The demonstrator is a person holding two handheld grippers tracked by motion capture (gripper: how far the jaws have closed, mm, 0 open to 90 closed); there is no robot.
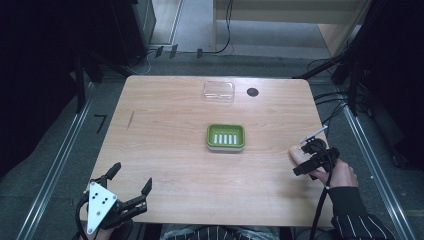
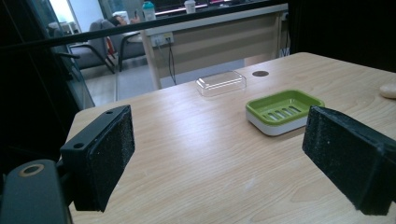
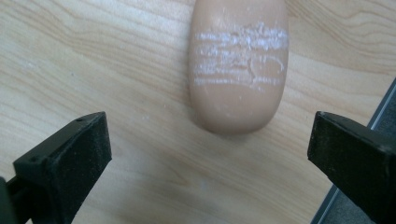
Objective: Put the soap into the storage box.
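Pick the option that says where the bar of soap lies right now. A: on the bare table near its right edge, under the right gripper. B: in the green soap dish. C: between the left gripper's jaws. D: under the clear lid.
A: the bar of soap lies on the bare table ahead of the open right gripper, apart from the green soap dish.

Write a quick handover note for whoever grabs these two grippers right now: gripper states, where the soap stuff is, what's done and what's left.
Right gripper: open, at the table's right edge, jaws either side of the tan oval soap bar, not closed on it.
Left gripper: open, holding nothing, at the near left corner.
Green slotted soap dish: mid-table, nothing in it.
Clear plastic lid: apart, near the far edge.
Done: nothing gripped yet.
Left, probably: grip the soap, set it in the dish, perhaps add the lid.
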